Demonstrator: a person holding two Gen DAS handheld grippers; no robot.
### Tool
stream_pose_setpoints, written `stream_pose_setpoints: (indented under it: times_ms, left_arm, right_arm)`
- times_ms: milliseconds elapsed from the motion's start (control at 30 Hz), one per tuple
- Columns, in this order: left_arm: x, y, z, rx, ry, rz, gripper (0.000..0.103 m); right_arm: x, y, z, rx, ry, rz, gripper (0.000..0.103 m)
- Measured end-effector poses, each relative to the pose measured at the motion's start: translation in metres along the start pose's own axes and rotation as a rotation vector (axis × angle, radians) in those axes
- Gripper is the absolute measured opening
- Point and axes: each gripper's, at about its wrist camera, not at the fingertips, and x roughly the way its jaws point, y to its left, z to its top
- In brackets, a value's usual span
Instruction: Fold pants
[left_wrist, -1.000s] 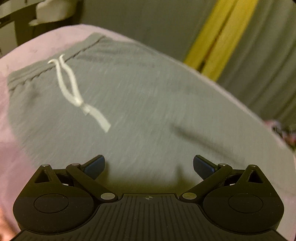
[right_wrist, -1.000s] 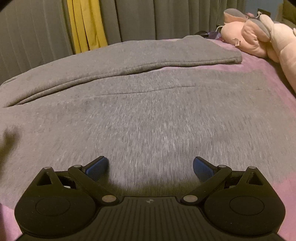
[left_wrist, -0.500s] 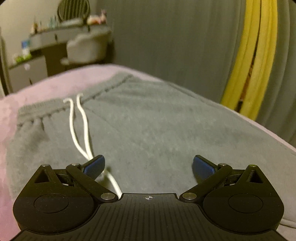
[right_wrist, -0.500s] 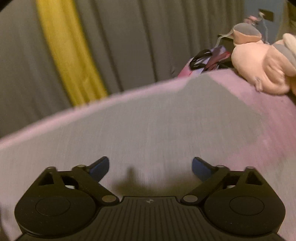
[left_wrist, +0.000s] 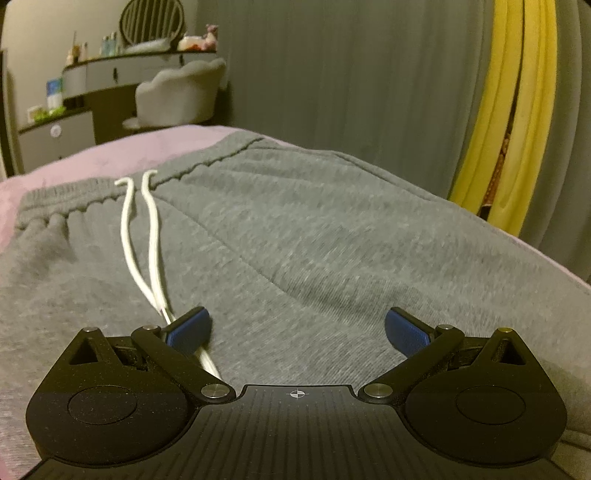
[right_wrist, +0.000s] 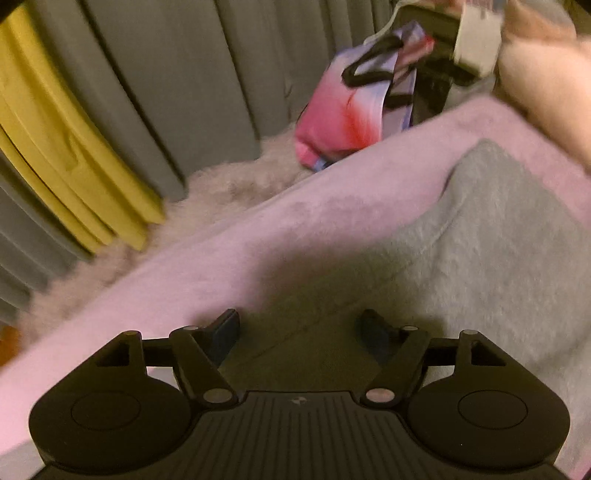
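Grey sweatpants (left_wrist: 295, 229) lie spread on a pink bedcover (left_wrist: 110, 147), waistband at the far left with a white drawstring (left_wrist: 147, 236) running back toward me. My left gripper (left_wrist: 297, 326) hangs open low over the upper pants, its left pad beside the drawstring's end. In the right wrist view the far end of a grey pant leg (right_wrist: 480, 229) lies near the bed's edge. My right gripper (right_wrist: 299, 328) hovers over that leg's edge, its jaws closing, with grey cloth below them and nothing pinched.
Grey curtains (left_wrist: 351, 74) with a yellow one (left_wrist: 517, 110) hang behind the bed. A dressing table and padded chair (left_wrist: 177, 96) stand at the far left. Beyond the bed edge lie a fluffy rug (right_wrist: 229, 184), a pink bag (right_wrist: 343, 118) and a plush toy (right_wrist: 546, 74).
My right gripper has swept far along the pant leg to its end by the bed's edge, and its jaws have narrowed. My left gripper has dropped lower and tilted up toward the waistband.
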Motion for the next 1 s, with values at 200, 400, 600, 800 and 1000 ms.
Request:
stream_pose_setpoints:
  times_ms: [200, 400, 600, 800, 1000]
  left_arm:
    - [-0.001, 0.006, -0.001, -0.033, 0.013, -0.029, 0.103]
    - [-0.003, 0.012, 0.000, -0.045, 0.022, -0.058, 0.103]
    - [-0.008, 0.013, 0.000, -0.035, 0.027, -0.077, 0.103]
    - [-0.009, 0.014, -0.001, -0.040, 0.026, -0.087, 0.103]
    - [-0.008, 0.011, -0.004, -0.035, 0.012, -0.076, 0.103]
  right_arm:
    - [-0.024, -0.019, -0.008, -0.020, -0.075, 0.058, 0.005]
    - [-0.114, -0.115, -0.085, 0.119, -0.230, 0.309, 0.002]
    - [-0.135, -0.194, -0.211, 0.207, -0.178, 0.181, 0.001]
    - [-0.138, -0.206, -0.184, 0.308, -0.295, 0.271, 0.012]
    - [-0.101, -0.201, -0.137, 0.428, -0.249, 0.316, 0.045]
